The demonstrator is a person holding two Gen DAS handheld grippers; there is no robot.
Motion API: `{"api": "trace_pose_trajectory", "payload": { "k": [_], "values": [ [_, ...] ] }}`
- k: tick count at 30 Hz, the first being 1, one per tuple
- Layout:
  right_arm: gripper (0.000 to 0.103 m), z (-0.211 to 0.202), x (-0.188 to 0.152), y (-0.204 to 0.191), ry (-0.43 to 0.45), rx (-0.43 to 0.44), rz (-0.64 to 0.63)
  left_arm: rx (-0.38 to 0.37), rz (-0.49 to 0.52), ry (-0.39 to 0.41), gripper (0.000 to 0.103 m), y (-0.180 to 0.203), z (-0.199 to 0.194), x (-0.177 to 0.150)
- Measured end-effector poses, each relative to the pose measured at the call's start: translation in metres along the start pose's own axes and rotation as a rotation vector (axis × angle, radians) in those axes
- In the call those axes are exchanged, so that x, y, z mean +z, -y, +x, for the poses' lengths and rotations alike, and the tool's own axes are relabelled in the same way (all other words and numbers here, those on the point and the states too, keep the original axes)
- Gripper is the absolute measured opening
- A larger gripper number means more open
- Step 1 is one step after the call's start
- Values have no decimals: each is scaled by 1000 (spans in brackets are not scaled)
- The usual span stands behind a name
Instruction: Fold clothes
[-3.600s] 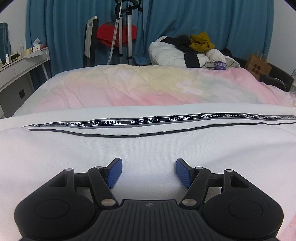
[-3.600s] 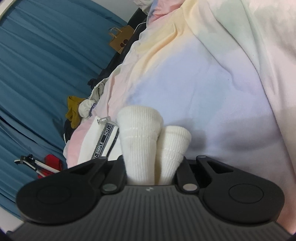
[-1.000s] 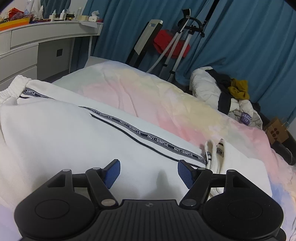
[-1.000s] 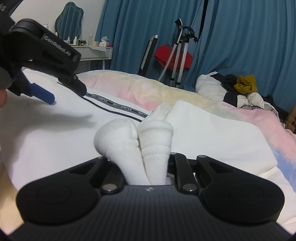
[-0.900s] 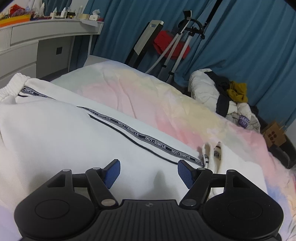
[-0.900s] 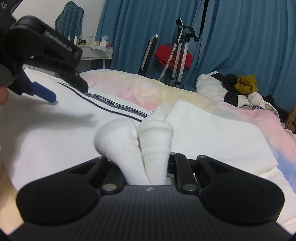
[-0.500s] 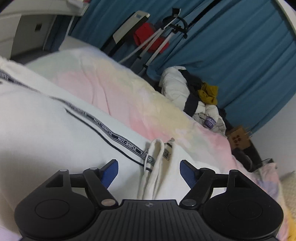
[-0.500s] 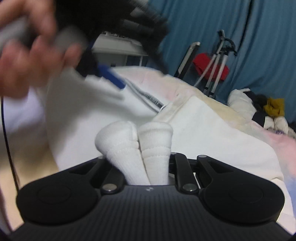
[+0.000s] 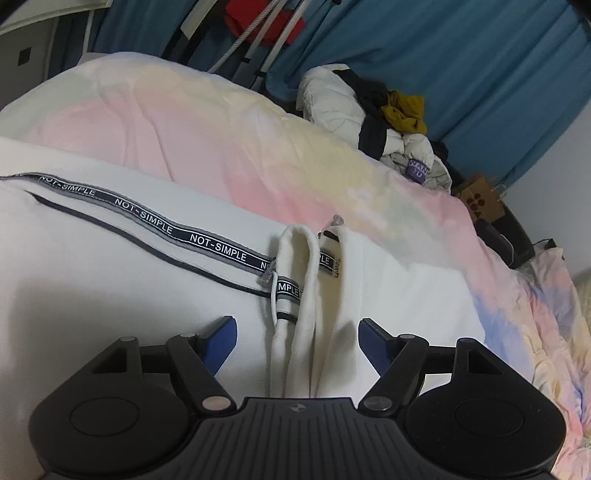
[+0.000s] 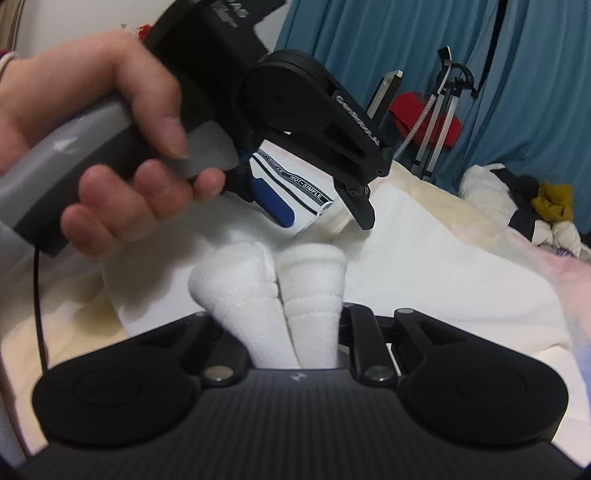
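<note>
White sweatpants [image 9: 110,288] with a black "NOT-SIMPLE" stripe [image 9: 147,225] lie folded over on the pastel bed. My left gripper [image 9: 297,338] is open, its blue pads [image 9: 221,339] astride the folded waistband edge [image 9: 295,295] with its drawstring. My right gripper [image 10: 303,325] is shut on two ribbed white cuffs [image 10: 280,299] of the sweatpants, held just above the cloth [image 10: 443,273]. In the right wrist view the left gripper [image 10: 325,218] hangs open right above the cuffs, held by a hand [image 10: 110,147].
A pastel tie-dye bedspread [image 9: 258,140] covers the bed. A heap of clothes [image 9: 388,122] lies at its far edge. Blue curtains [image 9: 461,55], a stand with a red item [image 9: 266,18], a brown paper bag [image 9: 480,199] and a white desk stand beyond.
My left gripper has moved right along the stripe to the folded waistband edge, still open. It now hangs close above my right gripper, which keeps hold of the cuffs.
</note>
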State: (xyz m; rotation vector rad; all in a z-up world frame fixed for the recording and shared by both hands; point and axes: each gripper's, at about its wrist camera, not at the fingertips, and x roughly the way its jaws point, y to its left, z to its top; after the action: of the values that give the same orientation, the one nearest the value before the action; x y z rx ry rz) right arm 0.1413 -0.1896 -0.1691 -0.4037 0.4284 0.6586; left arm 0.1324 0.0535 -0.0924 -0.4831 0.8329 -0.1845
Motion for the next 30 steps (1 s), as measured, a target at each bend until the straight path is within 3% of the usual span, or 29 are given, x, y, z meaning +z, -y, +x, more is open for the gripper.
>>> {"api": "trace_pose_trajectory", "payload": {
  "k": [6, 8, 11, 13, 15, 20, 25, 27, 30],
  "values": [
    [18, -4, 0, 4, 15, -4, 49, 55, -198, 49, 74, -30, -64, -2],
    [22, -3, 1, 8, 17, 3, 68, 108, -284, 50, 80, -43, -98, -5],
    [40, -4, 3, 16, 15, 33, 139, 117, -377, 32, 89, -65, -147, -11],
    [61, -5, 3, 22, 20, 56, 189, 125, -460, 26, 100, -81, -173, -17],
    [70, -4, 4, 29, 21, 85, 241, 146, -562, 16, 101, -100, -191, -23],
    [70, -13, 5, 36, -10, 176, 342, 164, -794, -35, 98, -158, -184, -32],
    [71, -35, 10, 40, -1, 254, 410, 93, -1021, 136, 96, -201, -173, -43],
    [71, -45, 13, 49, 23, 257, 468, 79, -1063, 184, 92, -211, -172, -41],
    [71, -55, 16, 68, 67, 229, 564, 109, -1045, 245, 83, -223, -173, -29]
  ]
}}
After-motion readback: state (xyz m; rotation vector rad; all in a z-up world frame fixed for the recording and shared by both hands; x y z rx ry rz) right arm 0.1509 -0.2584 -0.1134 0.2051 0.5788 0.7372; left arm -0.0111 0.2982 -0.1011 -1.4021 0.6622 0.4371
